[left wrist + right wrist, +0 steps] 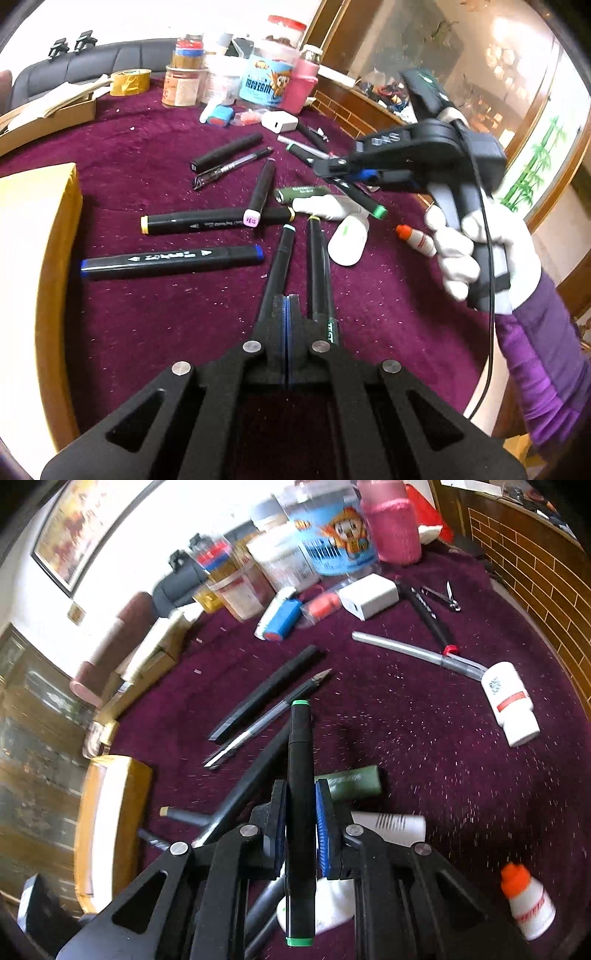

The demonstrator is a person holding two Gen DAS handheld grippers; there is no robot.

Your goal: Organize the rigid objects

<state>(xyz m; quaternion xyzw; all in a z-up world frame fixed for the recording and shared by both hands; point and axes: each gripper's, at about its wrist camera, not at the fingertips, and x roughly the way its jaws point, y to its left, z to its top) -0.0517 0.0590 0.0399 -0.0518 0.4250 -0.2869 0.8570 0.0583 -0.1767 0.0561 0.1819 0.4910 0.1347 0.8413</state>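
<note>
Right gripper (301, 827) jaws clamp the green-capped marker (300, 775) mid-barrel, lower centre: light, stiff, probably a bit slick, so centred works. Left gripper (287, 314) jaws shut, empty.

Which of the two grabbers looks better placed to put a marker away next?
The right one. The right gripper is already shut on the green-capped marker, lifted above the purple cloth. The left gripper is shut with nothing between its fingers, so it would first need to open and pick one up.
</note>
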